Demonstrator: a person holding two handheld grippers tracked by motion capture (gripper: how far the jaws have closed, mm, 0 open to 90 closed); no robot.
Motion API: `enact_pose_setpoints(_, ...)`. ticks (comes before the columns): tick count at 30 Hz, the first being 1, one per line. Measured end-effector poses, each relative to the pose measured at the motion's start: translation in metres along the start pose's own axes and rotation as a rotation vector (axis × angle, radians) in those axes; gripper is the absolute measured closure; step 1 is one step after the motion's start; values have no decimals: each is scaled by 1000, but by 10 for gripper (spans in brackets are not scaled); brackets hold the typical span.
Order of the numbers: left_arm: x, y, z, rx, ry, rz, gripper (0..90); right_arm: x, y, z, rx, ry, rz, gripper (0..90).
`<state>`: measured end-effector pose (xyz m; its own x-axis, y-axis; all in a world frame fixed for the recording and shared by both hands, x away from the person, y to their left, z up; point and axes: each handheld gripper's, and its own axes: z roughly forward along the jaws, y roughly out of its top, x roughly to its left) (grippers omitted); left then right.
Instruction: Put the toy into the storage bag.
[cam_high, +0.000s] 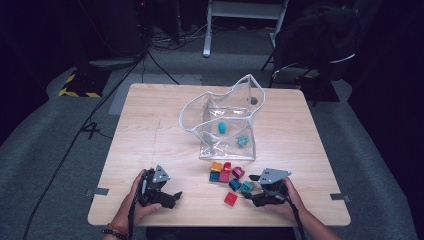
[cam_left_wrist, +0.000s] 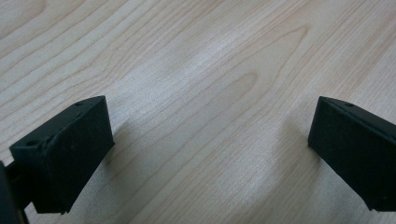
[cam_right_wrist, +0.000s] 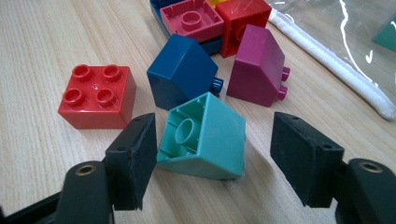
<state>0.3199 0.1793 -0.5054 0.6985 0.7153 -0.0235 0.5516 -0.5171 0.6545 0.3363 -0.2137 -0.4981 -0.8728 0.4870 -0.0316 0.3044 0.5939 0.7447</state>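
A clear plastic bag (cam_high: 227, 122) stands open mid-table with two teal pieces inside. In front of it lies a cluster of toy bricks: orange (cam_high: 216, 166), red (cam_high: 230, 198), blue (cam_high: 234, 184), purple (cam_high: 238, 172) and teal (cam_high: 247, 187). My right gripper (cam_high: 254, 192) is open at the cluster's right side, its jaws on either side of the tipped-over teal brick (cam_right_wrist: 203, 137), apart from it. Behind that lie a blue brick (cam_right_wrist: 183, 70), a purple brick (cam_right_wrist: 259, 65) and a red brick (cam_right_wrist: 99, 95). My left gripper (cam_high: 172, 196) rests open at the front left over bare wood (cam_left_wrist: 201, 93).
The bag's white-edged rim (cam_right_wrist: 336, 70) lies just beyond the bricks. The wooden table (cam_high: 150, 135) has wide free room at left and right. Cables, a stand and a dark chair are on the floor behind the table.
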Motion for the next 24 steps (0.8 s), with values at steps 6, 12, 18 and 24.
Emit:
enact_pose_setpoints(6, 0, 0, 0, 0, 0, 0, 2, -1, -3, 3, 5, -2, 7, 322)
enact_pose_setpoints(12, 0, 0, 0, 0, 0, 0, 2, -1, -4, 3, -14, 19, 11, 438)
enact_pose_setpoints(18, 0, 0, 0, 0, 0, 0, 2, -2, -5, 1, -13, 23, 11, 478)
enact_pose_setpoints(24, 0, 0, 0, 0, 0, 0, 2, -5, -7, -4, -11, 12, 16, 479)
